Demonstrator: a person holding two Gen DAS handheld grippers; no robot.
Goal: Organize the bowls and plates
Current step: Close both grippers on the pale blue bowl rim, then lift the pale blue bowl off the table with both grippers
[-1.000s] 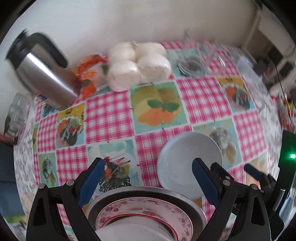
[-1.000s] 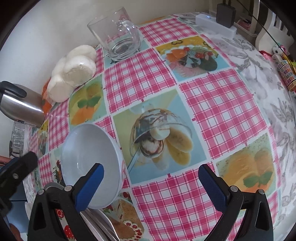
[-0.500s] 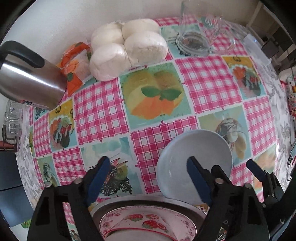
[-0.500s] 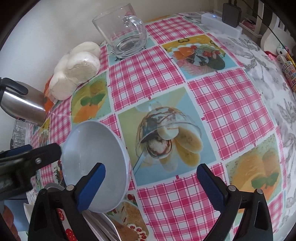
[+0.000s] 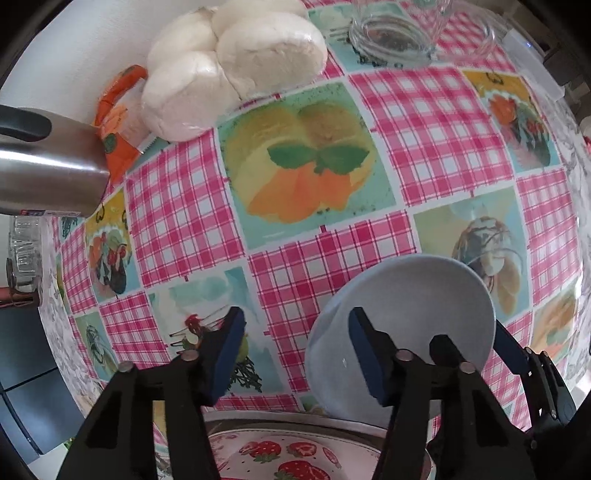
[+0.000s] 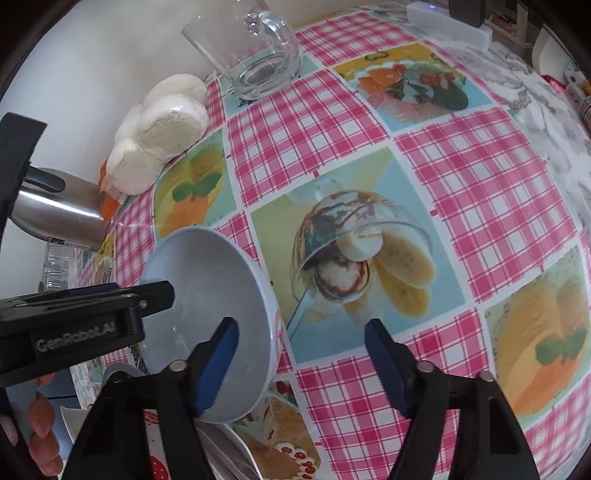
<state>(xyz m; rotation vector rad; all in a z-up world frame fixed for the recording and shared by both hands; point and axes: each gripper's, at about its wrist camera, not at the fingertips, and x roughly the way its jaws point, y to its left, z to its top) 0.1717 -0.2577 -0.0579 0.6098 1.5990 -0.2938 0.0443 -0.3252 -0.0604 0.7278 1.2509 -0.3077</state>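
Observation:
A pale blue bowl [image 5: 413,314] sits tilted on the checked tablecloth, leaning on the rim of a metal plate [image 5: 280,424] that holds a strawberry-patterned plate [image 5: 291,461]. My left gripper [image 5: 295,347] is open; its right finger [image 5: 365,354] reaches inside the bowl, its left finger outside. In the right wrist view the bowl [image 6: 207,288] is at lower left. My right gripper [image 6: 301,354] is open, its left finger [image 6: 218,354] in front of the bowl and its right finger over the cloth.
A steel kettle [image 5: 48,166], wrapped white buns [image 5: 229,62], an orange packet [image 5: 118,122] and a glass mug [image 6: 251,51] stand along the back wall. A white power strip [image 6: 450,22] lies at the far right. The table edge curves away on the right.
Both grippers have moved forward and lower toward the bowl. Both sets of jaws have narrowed. The left gripper's right finger now reaches into the bowl, and the bowl appears more tilted.

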